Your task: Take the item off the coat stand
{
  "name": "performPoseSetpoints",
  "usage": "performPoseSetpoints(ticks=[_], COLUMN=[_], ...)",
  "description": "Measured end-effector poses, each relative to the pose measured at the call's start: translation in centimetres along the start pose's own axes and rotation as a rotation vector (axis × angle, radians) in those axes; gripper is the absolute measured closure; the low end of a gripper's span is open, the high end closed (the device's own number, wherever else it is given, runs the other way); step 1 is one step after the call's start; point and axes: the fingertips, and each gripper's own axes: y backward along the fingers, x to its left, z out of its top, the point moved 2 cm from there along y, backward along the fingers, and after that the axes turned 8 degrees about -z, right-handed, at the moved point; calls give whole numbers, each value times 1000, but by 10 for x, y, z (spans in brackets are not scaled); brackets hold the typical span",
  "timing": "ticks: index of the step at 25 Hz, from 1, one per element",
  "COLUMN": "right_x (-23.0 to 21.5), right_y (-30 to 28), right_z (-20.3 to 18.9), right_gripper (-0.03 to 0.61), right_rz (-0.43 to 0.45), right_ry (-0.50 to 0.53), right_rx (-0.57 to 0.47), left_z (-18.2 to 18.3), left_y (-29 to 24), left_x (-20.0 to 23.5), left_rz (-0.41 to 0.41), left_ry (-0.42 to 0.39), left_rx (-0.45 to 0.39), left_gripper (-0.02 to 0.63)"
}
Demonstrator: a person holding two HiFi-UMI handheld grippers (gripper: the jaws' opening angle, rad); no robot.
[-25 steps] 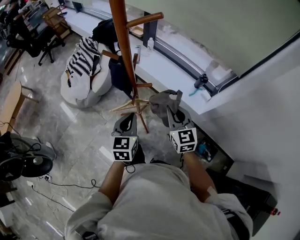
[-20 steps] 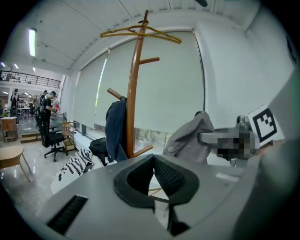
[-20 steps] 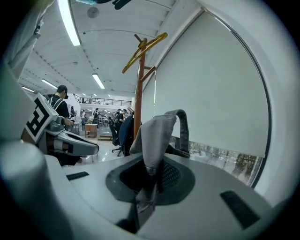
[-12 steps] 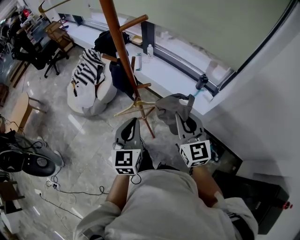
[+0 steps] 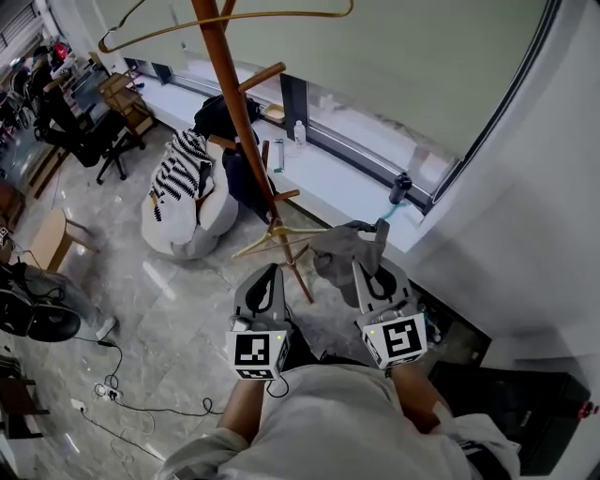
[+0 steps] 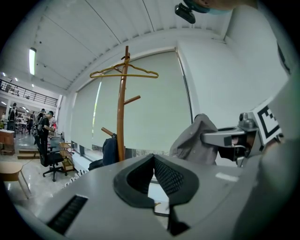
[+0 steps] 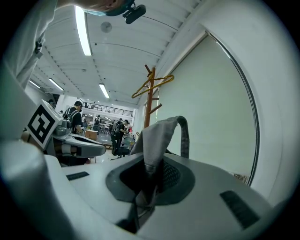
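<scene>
The grey cloth item [image 5: 339, 246] hangs clear of the coat stand [image 5: 234, 112], pinched in the clamped jaws of the right gripper [image 7: 149, 174]. It looks soft and light, likely to droop rather than slip, so a bunched fold or its strap is the place to hold. The left gripper [image 6: 153, 161] is closed on nothing, with glossy floor tiles [image 5: 178, 309] below, a white window ledge [image 5: 328, 178] behind and a bare hanger [image 5: 234, 23] topping the stand.

Office; swivel chair [image 5: 91, 141], roller blinds [image 5: 422, 75]
</scene>
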Motion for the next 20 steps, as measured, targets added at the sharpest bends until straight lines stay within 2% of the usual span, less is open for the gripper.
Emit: performPoseSetpoints(ticks=[8,20], right_x=[4,-14], right_y=[15,6], right_z=[17,10], right_gripper=[560,560], right_rz=[9,-43], right_ry=[21,7], right_rx=[-16,-11], left_z=[5,8], left_y=[2,-2], left_x=[-7,11], left_rz=[-10,34], left_ry=[-10,-4], left_rx=[-2,-1], left_gripper=[606,606])
